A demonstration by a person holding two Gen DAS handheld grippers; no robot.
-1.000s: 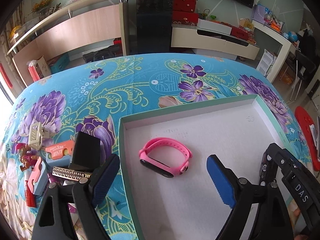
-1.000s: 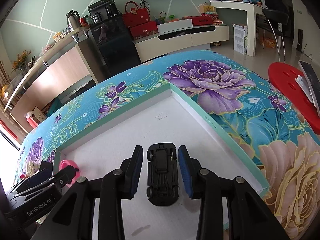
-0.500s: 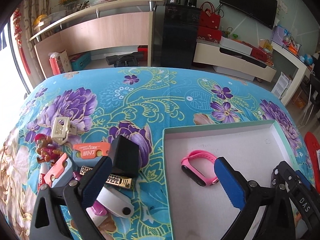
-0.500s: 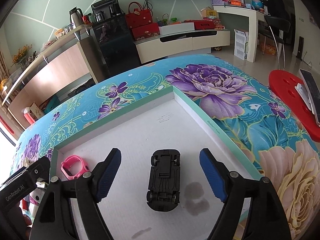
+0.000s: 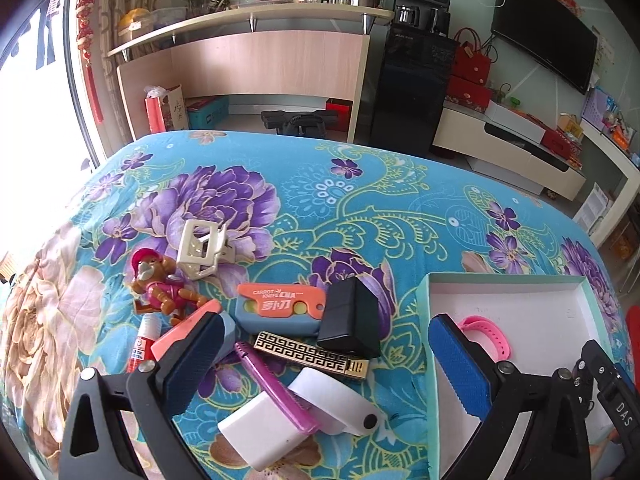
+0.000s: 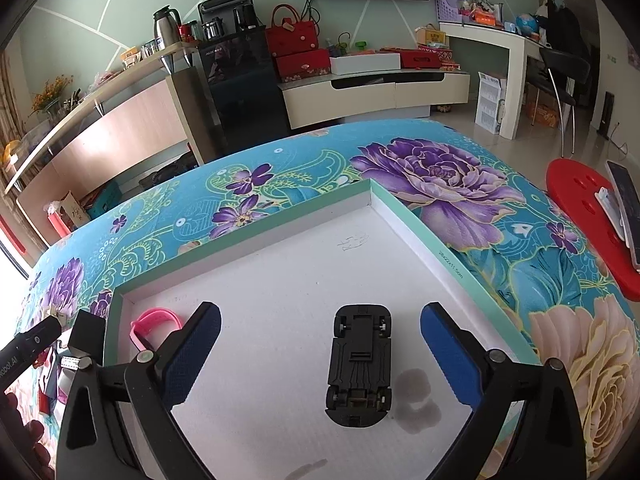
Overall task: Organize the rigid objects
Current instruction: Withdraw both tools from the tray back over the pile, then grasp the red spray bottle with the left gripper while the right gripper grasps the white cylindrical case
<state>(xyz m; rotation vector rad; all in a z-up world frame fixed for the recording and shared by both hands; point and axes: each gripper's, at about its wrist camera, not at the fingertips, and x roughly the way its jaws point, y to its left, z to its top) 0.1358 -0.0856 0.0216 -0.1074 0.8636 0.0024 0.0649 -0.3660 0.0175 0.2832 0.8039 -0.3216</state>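
Observation:
My left gripper (image 5: pixel 324 354) is open and empty above a pile of small objects: a black box (image 5: pixel 351 318), a gold-patterned bar (image 5: pixel 310 354), an orange and blue carrot knife (image 5: pixel 280 306), a purple comb (image 5: pixel 276 392), white blocks (image 5: pixel 260 436) and a toy figure (image 5: pixel 160 288). My right gripper (image 6: pixel 320 344) is open over the white tray (image 6: pixel 448 252). A black toy car (image 6: pixel 360 364) lies upside down in the tray between its fingers, untouched. A pink wristband (image 6: pixel 154 326) lies in the tray's left part and also shows in the left wrist view (image 5: pixel 490 334).
A cream hair clip (image 5: pixel 202 250), a glue tube (image 5: pixel 140 346) and a pink-topped block (image 5: pixel 188 332) lie left of the pile. The tray's green rim (image 5: pixel 428 320) runs just right of the pile. A stain (image 6: pixel 416 396) marks the tray floor. A red stool (image 6: pixel 588 224) stands right of the table.
My left gripper has swung left from over the tray to over the pile. My right gripper has opened, let go of the toy car and pulled back a little.

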